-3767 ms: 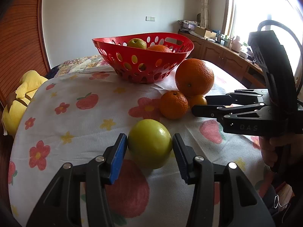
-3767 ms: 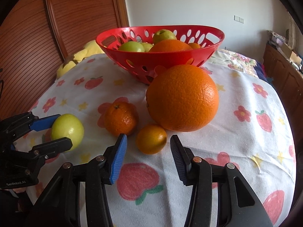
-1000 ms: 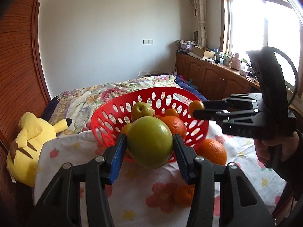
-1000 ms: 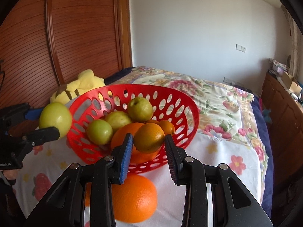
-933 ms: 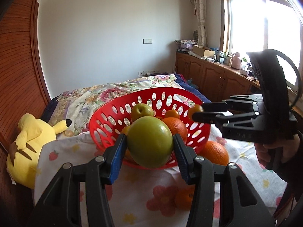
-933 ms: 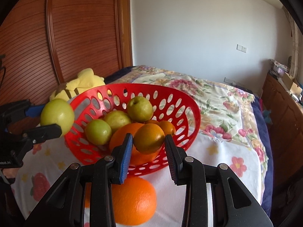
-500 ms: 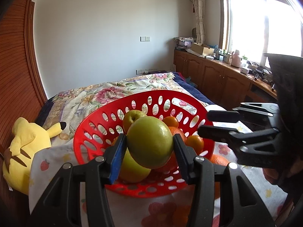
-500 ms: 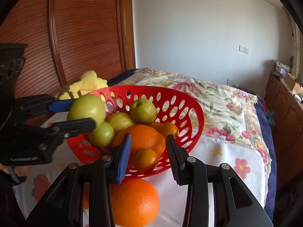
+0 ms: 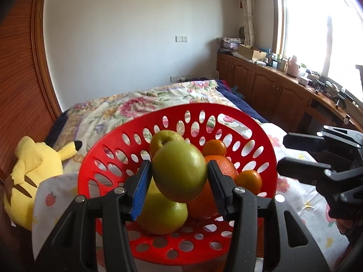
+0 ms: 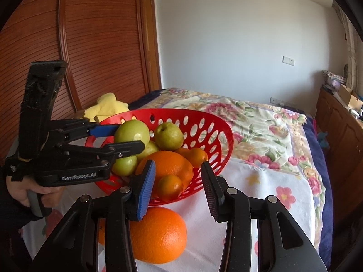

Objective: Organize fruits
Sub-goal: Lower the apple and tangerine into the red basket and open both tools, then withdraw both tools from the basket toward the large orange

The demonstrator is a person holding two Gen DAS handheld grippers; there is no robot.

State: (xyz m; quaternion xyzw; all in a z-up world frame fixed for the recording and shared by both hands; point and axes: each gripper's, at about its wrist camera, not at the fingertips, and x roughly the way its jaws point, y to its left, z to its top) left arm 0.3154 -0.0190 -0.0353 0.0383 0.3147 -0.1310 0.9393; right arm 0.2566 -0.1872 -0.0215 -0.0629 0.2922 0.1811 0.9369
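My left tongs [image 9: 179,181] were clamped on a green apple [image 9: 179,170], hanging over the red basket [image 9: 256,122]. It looked firm, smooth and a bit slick, so gripping across its widest part seemed right. My right tongs [image 10: 179,188] were opening with nothing pinched; a small mandarin [image 10: 170,187] sat in the basket just beyond them. Inside the basket I counted three more green fruits, one big orange and a couple of mandarins. Another large orange [image 10: 158,235] sat on the desk [image 10: 261,192] near me.

Left gripper [image 9: 179,178] fingers clamped (pointing downward), right gripper [image 10: 178,187] fingers opening, nothing gripped
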